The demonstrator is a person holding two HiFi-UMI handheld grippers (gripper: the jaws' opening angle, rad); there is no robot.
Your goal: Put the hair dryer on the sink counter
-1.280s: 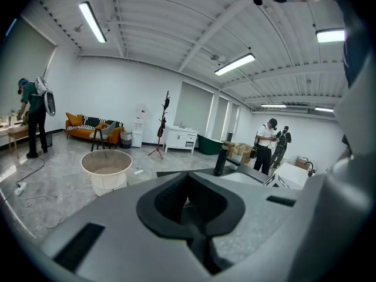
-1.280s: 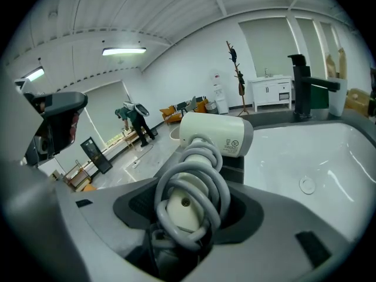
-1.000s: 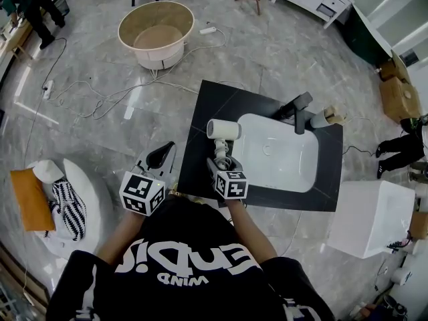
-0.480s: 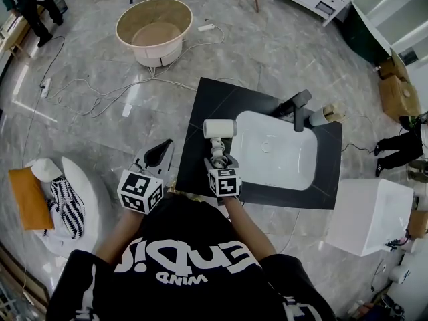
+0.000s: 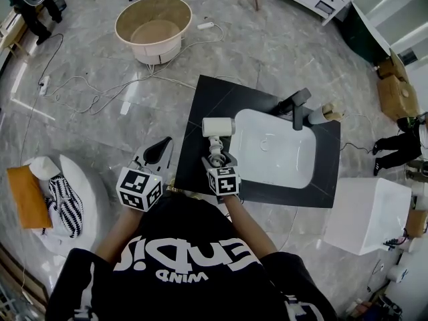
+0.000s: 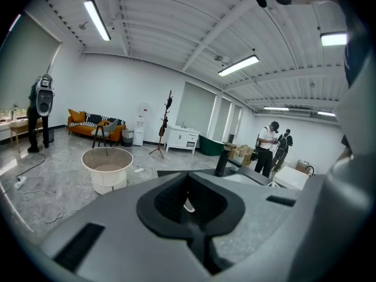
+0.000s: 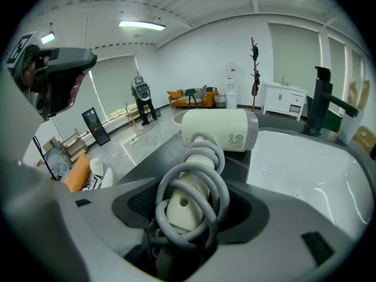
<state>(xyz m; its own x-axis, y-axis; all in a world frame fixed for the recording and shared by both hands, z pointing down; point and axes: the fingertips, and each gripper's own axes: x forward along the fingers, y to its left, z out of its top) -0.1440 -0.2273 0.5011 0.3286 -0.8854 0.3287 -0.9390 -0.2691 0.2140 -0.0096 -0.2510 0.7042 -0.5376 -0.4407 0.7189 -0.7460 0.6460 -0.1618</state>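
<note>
From the head view, the right gripper is clamped on the handle of the white hair dryer, above the bare left strip of the black sink counter; the handle runs away from the person, the barrel crosswise toward the white rectangular basin; the left gripper hangs off the counter's near-left corner. In the left gripper view its jaws are closed, empty. In the right gripper view grey cord wraps the handle; counter lies just beneath, the basin right, the black faucet beyond; contact I cannot tell; lowering should stay left.
</note>
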